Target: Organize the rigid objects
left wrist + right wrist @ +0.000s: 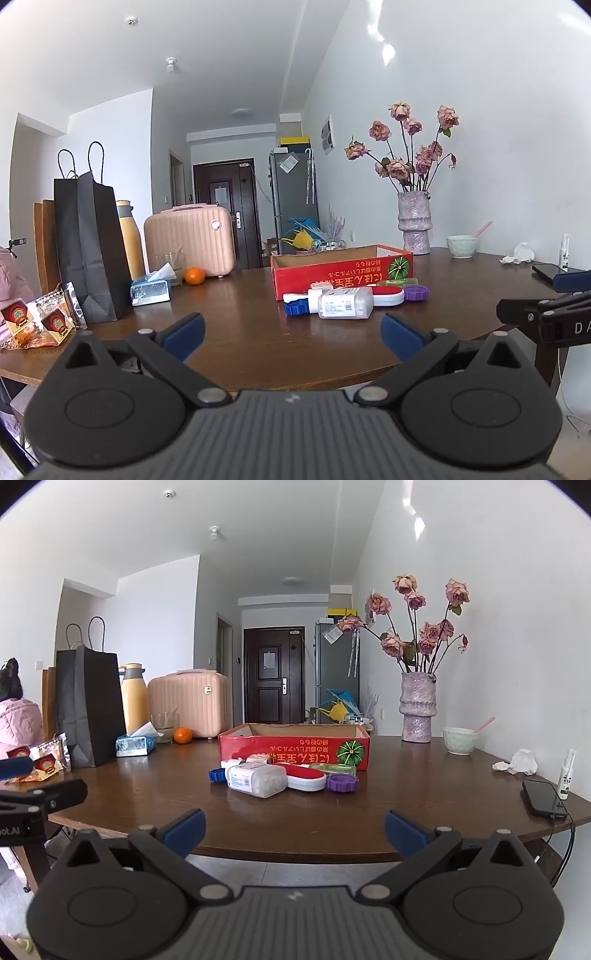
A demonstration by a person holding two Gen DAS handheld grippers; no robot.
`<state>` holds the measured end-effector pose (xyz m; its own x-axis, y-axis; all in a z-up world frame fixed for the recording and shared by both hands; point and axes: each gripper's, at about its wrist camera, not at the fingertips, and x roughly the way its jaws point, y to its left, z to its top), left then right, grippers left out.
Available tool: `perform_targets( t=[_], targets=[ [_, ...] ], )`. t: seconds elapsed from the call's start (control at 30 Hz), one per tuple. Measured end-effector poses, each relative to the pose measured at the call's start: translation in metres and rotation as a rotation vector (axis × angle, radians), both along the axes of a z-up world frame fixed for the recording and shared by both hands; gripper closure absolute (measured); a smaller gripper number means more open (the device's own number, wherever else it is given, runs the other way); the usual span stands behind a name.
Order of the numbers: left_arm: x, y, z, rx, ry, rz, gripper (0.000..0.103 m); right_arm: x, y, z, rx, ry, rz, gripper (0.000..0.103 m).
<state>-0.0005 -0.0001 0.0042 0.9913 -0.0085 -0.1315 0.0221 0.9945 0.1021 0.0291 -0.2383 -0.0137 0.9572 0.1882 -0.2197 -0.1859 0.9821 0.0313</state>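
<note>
Both tools hang level near the worktop's (332,830) near edge, with nothing between their blue pads. The left tool (291,330) has its jaws spread wide, and so does the right tool (293,829); neither touches anything.

The things to sort lie in a small cluster at mid-worktop, just in front of a red box (295,746) whose top is open. Nearest the tools is a clear pill bottle (256,779) lying on its side. A blue cap (216,775) sits just to its left, and a white tube (232,764) lies behind it. To the bottle's right rests a red-and-white brush (306,777), touching it, then a purple lid (342,782). A green case (332,768) lies between the brush and the box.

To the left stand a black bag (90,705), a tissue pack (135,744), an orange (183,735) and a pink case (188,703). To the right stand a vase (417,709) of dried roses, a bowl (460,740), a crumpled tissue (519,762), a spray bottle (567,775) and a phone (543,797) near the edge.
</note>
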Motion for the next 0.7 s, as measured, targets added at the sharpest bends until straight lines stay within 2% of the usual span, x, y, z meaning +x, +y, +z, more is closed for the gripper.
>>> perform_targets(
  t=[0.7],
  targets=[
    [0.0013,-0.0004,-0.0046,-0.001,0.001,-0.004,0.0,-0.0019,-0.0007,-0.0002,0.013,0.0,-0.024,0.0]
  ],
)
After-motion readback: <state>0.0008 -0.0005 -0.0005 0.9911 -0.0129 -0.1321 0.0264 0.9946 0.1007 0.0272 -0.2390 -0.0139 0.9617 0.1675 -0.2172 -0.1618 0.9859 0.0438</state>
